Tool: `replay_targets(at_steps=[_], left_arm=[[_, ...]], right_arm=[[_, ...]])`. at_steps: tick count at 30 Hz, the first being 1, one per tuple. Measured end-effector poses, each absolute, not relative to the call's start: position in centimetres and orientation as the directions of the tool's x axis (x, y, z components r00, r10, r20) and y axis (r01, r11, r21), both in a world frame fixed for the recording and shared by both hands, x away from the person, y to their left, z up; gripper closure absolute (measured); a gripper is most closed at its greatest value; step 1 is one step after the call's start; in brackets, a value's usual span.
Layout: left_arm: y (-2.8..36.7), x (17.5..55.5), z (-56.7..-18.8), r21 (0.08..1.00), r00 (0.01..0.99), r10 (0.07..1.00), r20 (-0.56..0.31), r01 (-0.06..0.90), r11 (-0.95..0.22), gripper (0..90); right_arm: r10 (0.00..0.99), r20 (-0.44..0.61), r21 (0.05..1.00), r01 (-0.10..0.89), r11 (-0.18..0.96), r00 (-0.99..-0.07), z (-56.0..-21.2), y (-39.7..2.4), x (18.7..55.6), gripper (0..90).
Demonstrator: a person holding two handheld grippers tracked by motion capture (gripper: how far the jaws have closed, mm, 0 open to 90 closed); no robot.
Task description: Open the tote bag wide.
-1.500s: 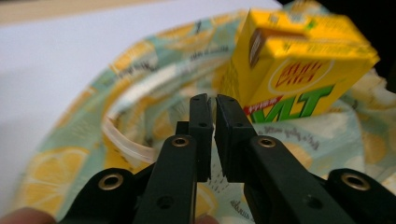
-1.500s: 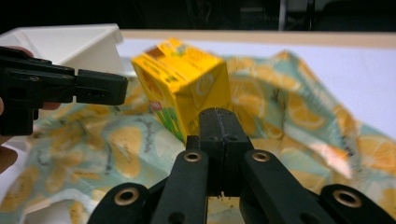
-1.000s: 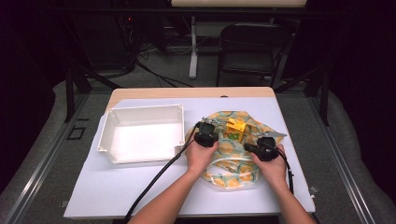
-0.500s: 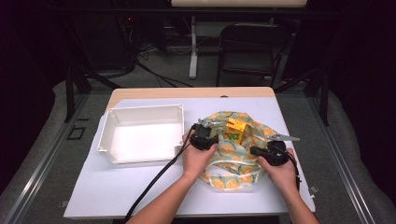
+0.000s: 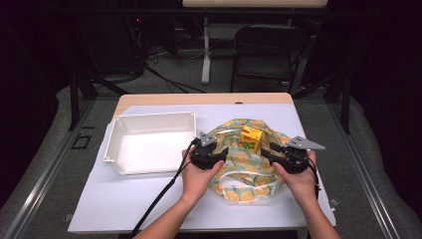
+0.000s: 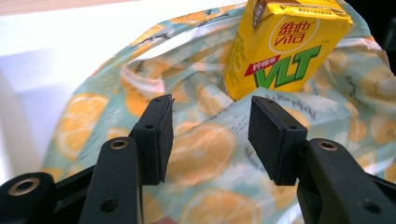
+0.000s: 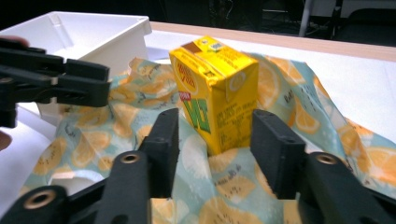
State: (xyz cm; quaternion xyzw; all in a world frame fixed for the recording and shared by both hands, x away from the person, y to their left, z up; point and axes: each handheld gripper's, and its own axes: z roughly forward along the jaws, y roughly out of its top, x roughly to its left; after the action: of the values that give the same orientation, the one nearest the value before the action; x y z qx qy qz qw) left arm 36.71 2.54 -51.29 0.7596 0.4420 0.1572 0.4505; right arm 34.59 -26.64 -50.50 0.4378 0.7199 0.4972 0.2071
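Observation:
A yellow VLT drink carton [image 5: 251,138] [image 6: 281,44] [image 7: 216,88] stands upright on a lemon-print plastic bag [image 5: 249,169] [image 6: 201,154] [image 7: 299,112] spread on the white table. My left gripper [image 5: 221,152] [image 6: 210,133] hovers open at the bag's left side, just left of the carton, nothing between its jaws. On the bag's right side my right gripper [image 5: 266,151] [image 7: 212,140] is open too, its jaws pointing at the carton without touching it. The left gripper's jaws [image 7: 70,81] also appear in the right gripper view.
A white empty tray [image 5: 149,142] [image 7: 93,28] sits left of the bag, close behind the left gripper. The white table cover [image 5: 129,199] has free room in front. A chair [image 5: 263,50] and cables lie beyond the table's far edge.
Both hands have drawn apart slightly, the right gripper shifting right and back, the left shifting left. The carton and bag have stayed put.

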Motion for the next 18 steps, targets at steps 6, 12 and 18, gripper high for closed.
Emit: replay_targets(at_steps=[6,12,18], left_arm=[[5.0,36.0,-50.8,0.832,0.561,0.814,-0.153,0.517,-0.2,50.2],[6.3,35.7,-51.4,0.83,0.562,0.81,-0.168,0.524,-0.191,52.4],[7.0,34.6,-51.2,0.842,0.576,0.8,-0.167,0.505,-0.188,49.9]], right_arm=[[0.845,0.136,0.892,0.436,0.122,-0.517,-50.3,-26.0,35.9,36.3],[0.853,0.152,0.893,0.439,0.098,-0.5,-50.2,-25.9,37.0,32.8],[0.846,0.143,0.883,0.452,0.126,-0.514,-49.8,-25.4,38.7,27.8]])
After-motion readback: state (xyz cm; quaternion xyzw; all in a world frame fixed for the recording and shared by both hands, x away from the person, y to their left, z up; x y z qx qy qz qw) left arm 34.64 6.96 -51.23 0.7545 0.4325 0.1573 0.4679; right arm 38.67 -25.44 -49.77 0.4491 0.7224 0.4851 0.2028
